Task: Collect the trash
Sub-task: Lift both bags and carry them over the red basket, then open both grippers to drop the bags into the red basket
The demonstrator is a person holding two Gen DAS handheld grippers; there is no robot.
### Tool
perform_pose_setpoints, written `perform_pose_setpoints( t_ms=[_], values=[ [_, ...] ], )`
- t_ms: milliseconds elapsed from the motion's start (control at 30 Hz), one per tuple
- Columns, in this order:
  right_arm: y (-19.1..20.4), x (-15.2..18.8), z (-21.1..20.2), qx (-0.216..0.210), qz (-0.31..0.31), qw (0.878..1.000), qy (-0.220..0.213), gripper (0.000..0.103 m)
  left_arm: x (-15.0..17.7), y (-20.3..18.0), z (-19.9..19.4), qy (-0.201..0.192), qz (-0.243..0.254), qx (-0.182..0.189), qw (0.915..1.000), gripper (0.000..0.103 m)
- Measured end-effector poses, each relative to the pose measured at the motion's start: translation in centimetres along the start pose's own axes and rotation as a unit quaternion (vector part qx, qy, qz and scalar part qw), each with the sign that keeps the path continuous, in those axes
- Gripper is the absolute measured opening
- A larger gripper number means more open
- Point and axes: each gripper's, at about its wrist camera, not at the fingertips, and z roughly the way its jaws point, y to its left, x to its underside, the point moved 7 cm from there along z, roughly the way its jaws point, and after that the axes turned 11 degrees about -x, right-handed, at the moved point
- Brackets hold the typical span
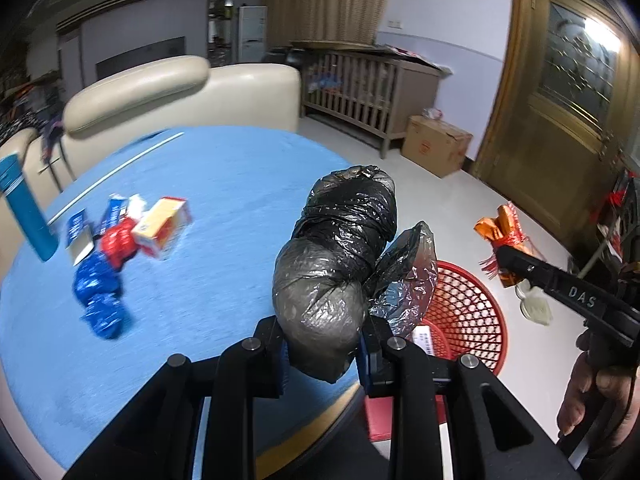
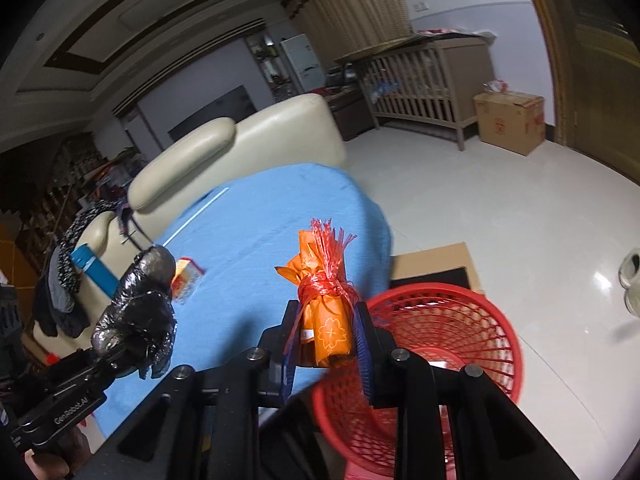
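Left gripper (image 1: 324,350) jaws clamped on black bag bundle (image 1: 336,264), right gripper (image 2: 326,334) jaws pinching orange wrapper bundle (image 2: 326,312)

A home living room. A cream leather sofa (image 1: 180,92) stands beside the blue-clothed table (image 1: 224,184). Beyond are a wooden crib (image 1: 360,92), long curtains (image 1: 332,0) and a carved wooden door (image 1: 560,92).

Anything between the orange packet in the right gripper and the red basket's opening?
Nothing: in the right wrist view the orange packet hangs beside the red basket, only air between.
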Motion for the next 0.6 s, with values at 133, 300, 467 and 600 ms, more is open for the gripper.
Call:
perform_pose_setpoints(
  t_ms=[133,300,467,600],
  values=[
    [-2.3,0.4,-0.2,0.017,0.014,1.0,0.003,0.028,-0.5,-2.7,0.6,0.004,0.021,0.012,0.9997,0.028],
    [-5.2,1.4,-0.2,0.04,0.027,0.999,0.016,0.028,-0.7,-6.0,1.5,0.01,0.046,0.025,0.9986,0.028],
    [-7.9,2.8,0.1,0.059,0.039,0.997,0.035,0.028,-0.8,-8.5,2.6,0.02,0.064,0.033,0.9972,0.028],
    [-9.5,3.7,0.3,0.07,0.048,0.995,0.045,0.028,-0.7,-10.2,3.5,0.03,0.075,0.036,0.996,0.028]
  ],
)
